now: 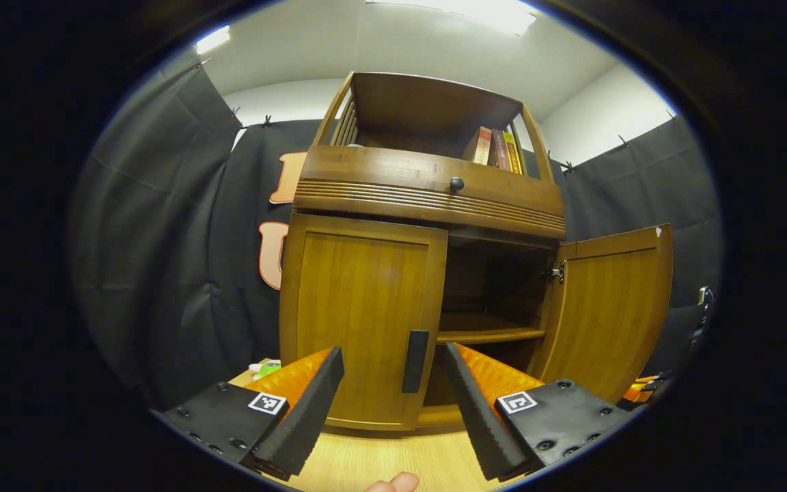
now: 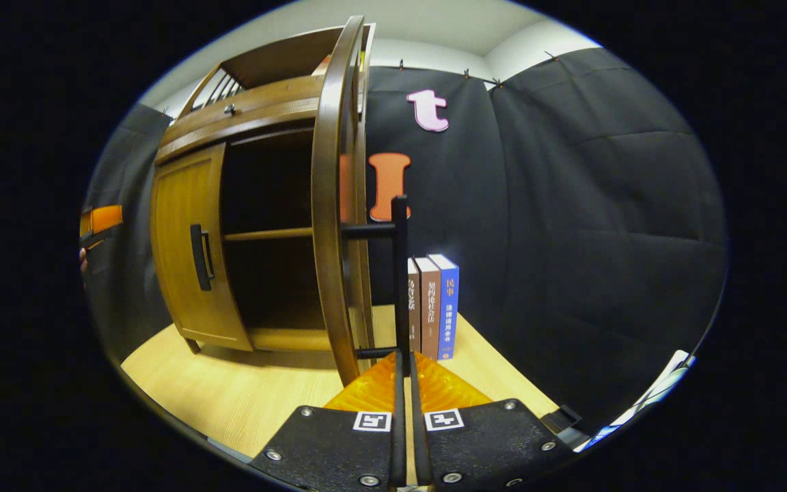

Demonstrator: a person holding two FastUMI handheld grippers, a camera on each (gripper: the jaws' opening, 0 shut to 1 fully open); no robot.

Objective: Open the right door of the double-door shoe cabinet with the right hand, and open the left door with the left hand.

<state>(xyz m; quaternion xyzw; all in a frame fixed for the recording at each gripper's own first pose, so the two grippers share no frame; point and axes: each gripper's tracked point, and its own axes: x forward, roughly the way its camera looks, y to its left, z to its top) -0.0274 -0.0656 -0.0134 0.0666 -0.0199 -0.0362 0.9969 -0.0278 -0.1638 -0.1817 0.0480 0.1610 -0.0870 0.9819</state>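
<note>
A: Where's the shoe cabinet (image 1: 427, 260) rn, and how do its doors stand?

B: It sits on the wooden tabletop (image 1: 380, 465), dead ahead of your left hand-held gripper (image 1: 393, 403). The left door (image 1: 359, 321) is flush shut against the cabinet front. The right door (image 1: 612, 307) is swung wide, w/ the inside shelf (image 1: 489, 335) in plain sight.

A: What's my left hand-held gripper doing?

B: Fingers spread wide, nothing between them. They frame the left door's dark handle (image 1: 415, 361), which stands between the two tips but farther back, so no contact. It hangs low in front of the cabinet base. A fingertip (image 1: 393, 484) of yours shows below it.

A: And the right one?

B: Your right hand-held gripper (image 2: 404, 383) has its fingers pressed together on the right door's handle (image 2: 400, 273), a thin dark vertical bar that runs straight down between them. In the right gripper view the open door (image 2: 335, 205) is edge-on, just left of that bar.

A: Anything else near the cabinet?

B: Three books (image 2: 433, 307) stand upright on the tabletop behind the open right door, near the black cloth. More books (image 1: 496, 149) lean in the cabinet's top shelf, right end. A round knob (image 1: 456, 183) sits on the drawer front above the doors. Some small green item (image 1: 267, 369) lies left of the cabinet base, too blurred to tell what it is.
</note>
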